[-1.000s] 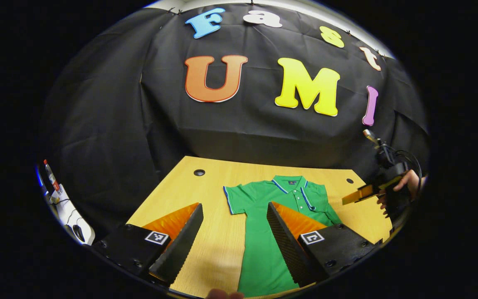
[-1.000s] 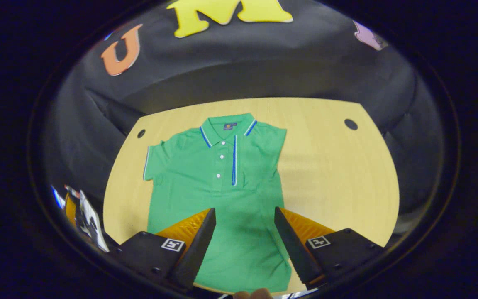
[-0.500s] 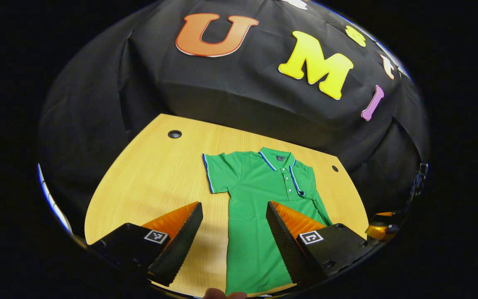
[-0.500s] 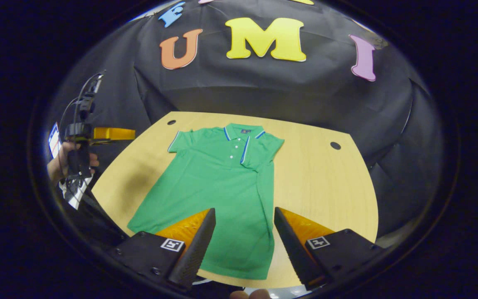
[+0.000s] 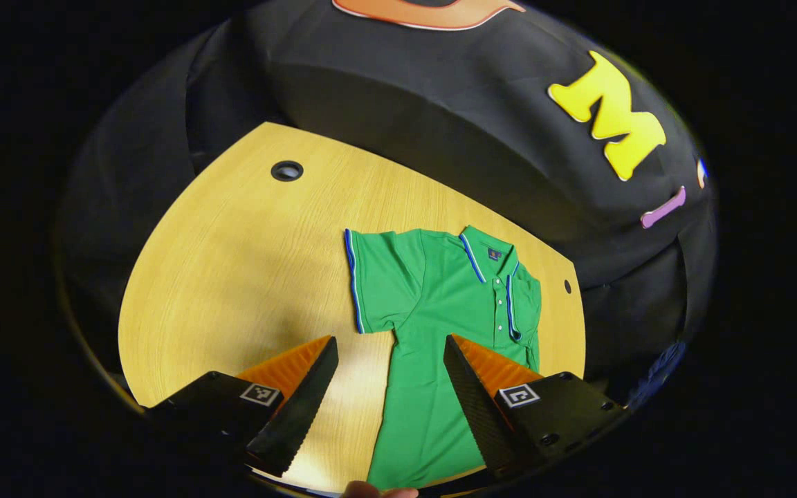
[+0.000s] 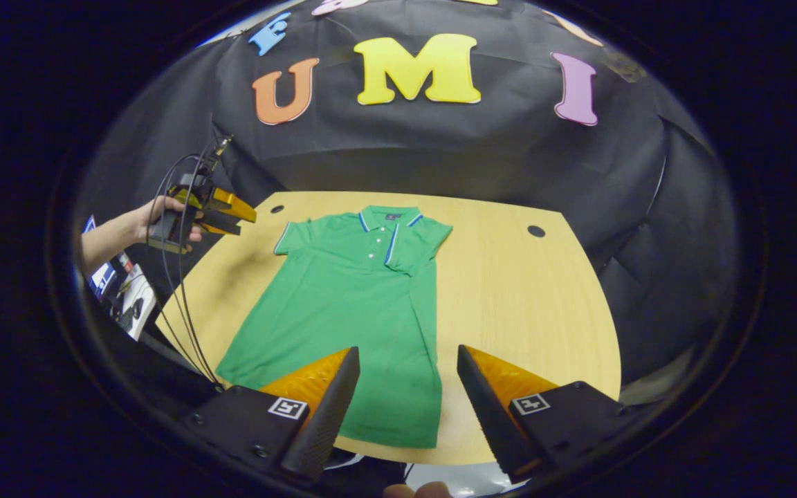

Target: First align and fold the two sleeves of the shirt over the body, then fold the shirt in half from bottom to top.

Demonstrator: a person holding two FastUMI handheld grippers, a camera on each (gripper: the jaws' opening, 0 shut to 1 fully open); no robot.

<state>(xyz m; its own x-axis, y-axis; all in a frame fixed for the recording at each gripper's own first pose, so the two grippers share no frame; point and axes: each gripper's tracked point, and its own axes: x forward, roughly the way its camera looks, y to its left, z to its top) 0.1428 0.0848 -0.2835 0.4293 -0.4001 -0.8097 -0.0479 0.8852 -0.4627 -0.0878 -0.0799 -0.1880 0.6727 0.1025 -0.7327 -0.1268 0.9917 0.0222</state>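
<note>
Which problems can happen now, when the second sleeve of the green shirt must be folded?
The left tongs are open above the table, holding nothing, so they could pinch two layers of the green polo shirt and drag the body. The spread sleeve may then land unevenly against the already folded sleeve. The hem lies near the table's front edge and could slip off.

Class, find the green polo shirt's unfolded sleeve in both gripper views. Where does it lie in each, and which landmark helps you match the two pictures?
Left gripper view: the unfolded sleeve sits just left of centre, above the gap between the claw's fingers.
Right gripper view: the same sleeve sits upper left of centre, near the other claw.
Shared landmark: the shirt's striped collar.
</note>
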